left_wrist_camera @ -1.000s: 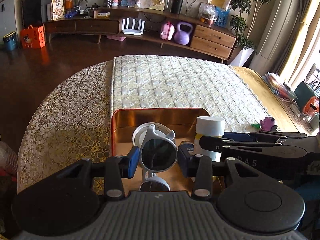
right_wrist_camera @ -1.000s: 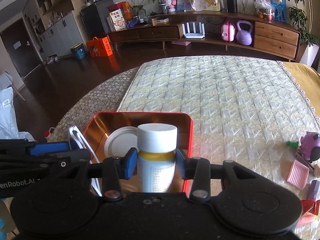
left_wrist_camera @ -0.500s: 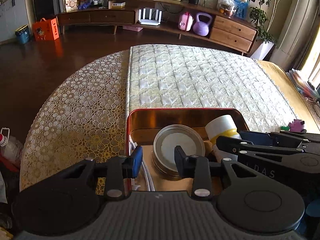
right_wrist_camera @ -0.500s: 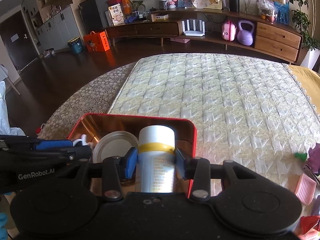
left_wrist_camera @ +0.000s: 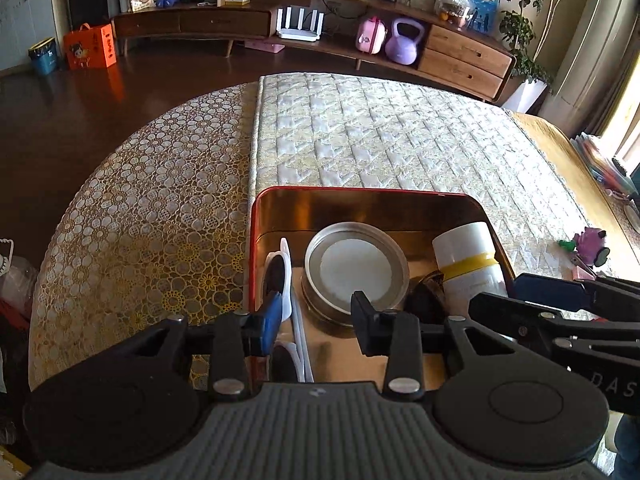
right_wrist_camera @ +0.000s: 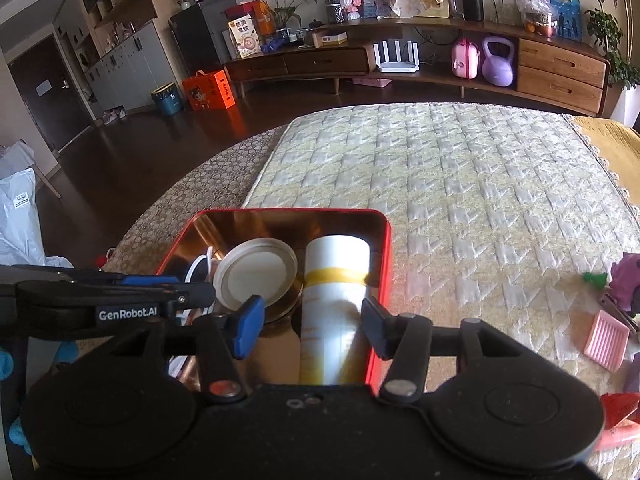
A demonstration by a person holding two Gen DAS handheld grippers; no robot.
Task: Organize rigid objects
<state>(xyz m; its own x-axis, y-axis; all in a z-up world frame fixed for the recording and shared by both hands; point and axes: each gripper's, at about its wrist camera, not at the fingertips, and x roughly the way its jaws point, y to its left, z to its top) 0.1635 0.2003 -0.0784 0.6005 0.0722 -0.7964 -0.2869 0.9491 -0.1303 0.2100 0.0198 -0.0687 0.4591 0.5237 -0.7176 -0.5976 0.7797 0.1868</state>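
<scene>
Since the white plastic bottle with a yellow band (right_wrist_camera: pixel 334 280) lies flat inside the red metal tin (right_wrist_camera: pixel 382 280), both claws are spread wide, holding nothing; left gripper (left_wrist_camera: pixel 314 320), right gripper (right_wrist_camera: pixel 312 326).

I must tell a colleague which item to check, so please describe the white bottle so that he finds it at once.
On the quilted bed cover stands a red metal tin with a golden inside. Along its right wall lies a white plastic bottle with a yellow band, on its side. Beside it sits a flat round metal lid; only the bottle is tall and cylindrical.
</scene>
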